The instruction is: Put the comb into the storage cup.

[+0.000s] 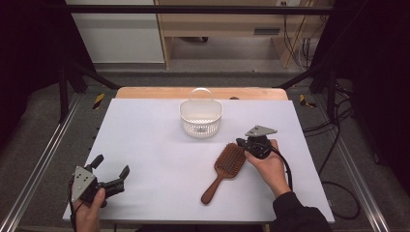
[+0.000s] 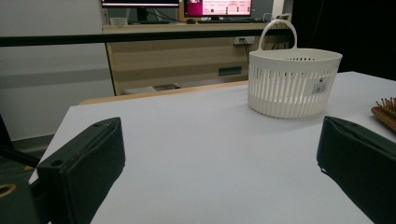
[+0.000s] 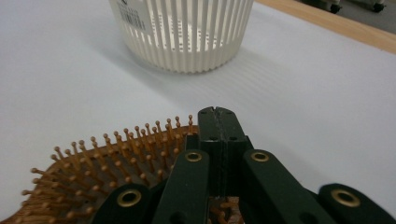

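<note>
On the high view the left claw [image 1: 112, 175] sits near the counter's [image 1: 154, 145] front edge at about 8 o'clock, held in a hand [image 1: 89, 212], its jaws spread wide with bare counter between them. In the left gripper view the same two jaws stand far apart at the bottom corners, nothing between them, and they look toward the basket [image 2: 293, 83].

At about 5 o'clock lies the brush [image 1: 225, 170], a brown wooden paddle with bristles up, handle pointing to 7 o'clock and head toward 1 o'clock. The right claw [image 1: 241, 144], held in the right hand [image 1: 267, 166], is at the far right edge of the brush head. In the right gripper view its jaws are pressed together, tips meeting at the head's rim [image 3: 189, 130]; whether they pinch the rim or only rest against it I cannot tell.

Beyond, at 12 o'clock, stands the white slotted basket [image 1: 200, 117], upright, its handle at the far side, apart from the brush.
</note>
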Tool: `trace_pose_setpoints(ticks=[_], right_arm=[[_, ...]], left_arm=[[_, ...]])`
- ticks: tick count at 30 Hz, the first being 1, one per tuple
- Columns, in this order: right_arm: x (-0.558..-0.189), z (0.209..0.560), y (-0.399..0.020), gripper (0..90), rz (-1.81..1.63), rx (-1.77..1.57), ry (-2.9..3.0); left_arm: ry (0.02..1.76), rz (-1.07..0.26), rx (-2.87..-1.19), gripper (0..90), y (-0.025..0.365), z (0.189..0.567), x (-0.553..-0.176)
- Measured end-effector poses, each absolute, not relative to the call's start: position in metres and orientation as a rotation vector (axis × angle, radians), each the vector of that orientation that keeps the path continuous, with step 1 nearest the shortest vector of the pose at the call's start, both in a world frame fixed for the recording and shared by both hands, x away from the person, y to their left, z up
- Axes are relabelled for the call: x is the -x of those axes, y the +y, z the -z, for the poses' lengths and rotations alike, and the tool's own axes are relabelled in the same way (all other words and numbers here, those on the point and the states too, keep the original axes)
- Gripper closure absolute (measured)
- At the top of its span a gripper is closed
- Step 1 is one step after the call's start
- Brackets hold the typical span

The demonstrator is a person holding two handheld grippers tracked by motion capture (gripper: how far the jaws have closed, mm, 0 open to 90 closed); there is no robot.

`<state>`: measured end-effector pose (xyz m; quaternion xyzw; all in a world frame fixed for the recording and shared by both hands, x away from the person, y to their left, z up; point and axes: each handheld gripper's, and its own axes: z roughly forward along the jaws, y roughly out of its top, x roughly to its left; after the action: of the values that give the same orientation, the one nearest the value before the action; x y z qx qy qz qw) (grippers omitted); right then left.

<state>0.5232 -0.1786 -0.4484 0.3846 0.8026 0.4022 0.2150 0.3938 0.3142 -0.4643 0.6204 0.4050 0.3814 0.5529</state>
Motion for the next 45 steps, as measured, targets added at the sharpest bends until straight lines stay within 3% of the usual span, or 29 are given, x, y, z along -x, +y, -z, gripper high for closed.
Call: trace_pose_setpoints(ticks=[14, 45], right_arm=[[-0.523, 0.455, -0.186, 90.0, -1.065, -1.096, 2.262], [-0.481, 0.462, -0.200, 90.0, -1.142, -1.245, 2.196]], left_arm=[[0.950, -0.901, -1.473, 1.2, 0.313, 0.464, -0.394], [0.953, -0.894, -1.479, 1.2, 0.313, 0.465, -0.393]])
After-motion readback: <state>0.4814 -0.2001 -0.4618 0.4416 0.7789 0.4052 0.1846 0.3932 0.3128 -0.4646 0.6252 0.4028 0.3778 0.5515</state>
